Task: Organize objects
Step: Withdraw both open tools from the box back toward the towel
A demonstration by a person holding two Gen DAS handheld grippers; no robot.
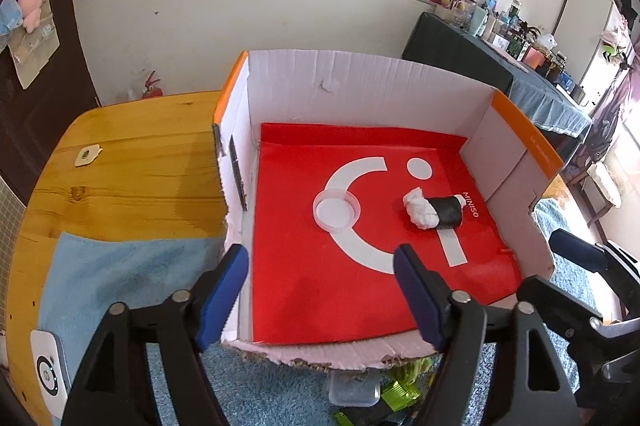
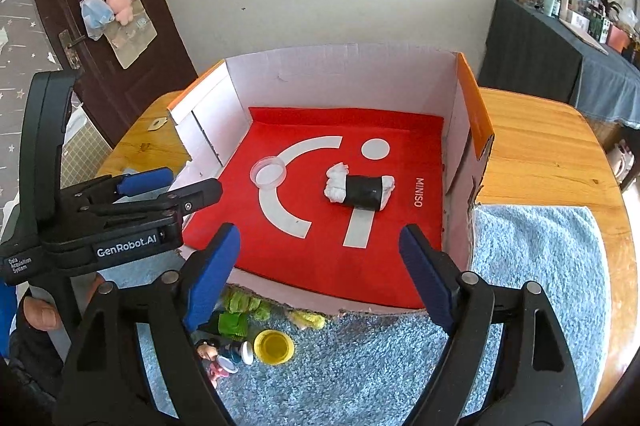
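Observation:
An open white cardboard box with a red liner stands on the table. Inside lie a clear round lid and a white cloth roll wrapped in a black band. My left gripper is open and empty over the box's front left corner. My right gripper is open and empty above the box's front edge. In front of the box lie a yellow cup, green items, a small figurine and a clear container.
A blue towel covers the front of the wooden table. A white device lies on the towel at the left. The left gripper shows at the left of the right wrist view.

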